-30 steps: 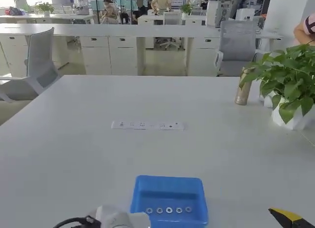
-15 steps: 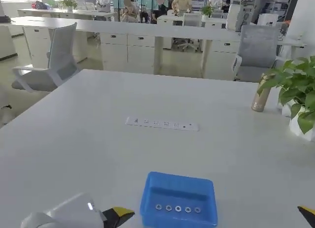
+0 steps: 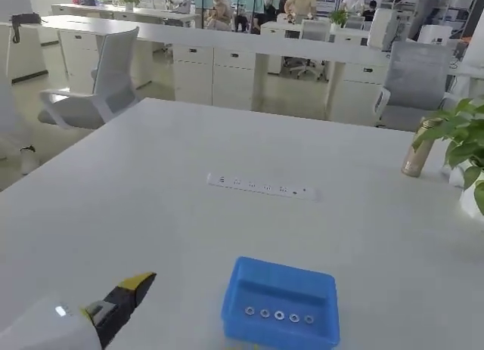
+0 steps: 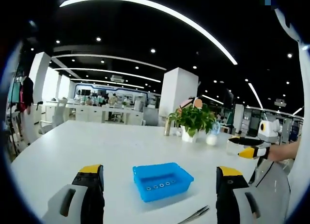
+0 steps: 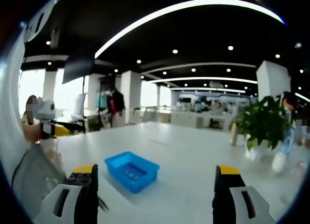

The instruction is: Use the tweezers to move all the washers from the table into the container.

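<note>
L gripper (image 4: 159, 170): jaws wide apart, nothing held. R gripper (image 5: 155, 169): same. Washers (image 3: 278, 315): 5 in a row inside blue container (image 3: 280, 333) on table (image 3: 151, 191); qty and arrangement unchanged vs. 0.5 s ago. Tweezers (image 4: 194, 215) lie on table just beside container, ungrasped.

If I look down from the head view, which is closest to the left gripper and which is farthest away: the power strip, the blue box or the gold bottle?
Going out from the left gripper, at the bottom left:
1. Blue container, just to the gripper's right on the near part of the table.
2. Power strip, farther out, in the middle of the table.
3. Gold bottle, farthest, at the table's far right.
</note>
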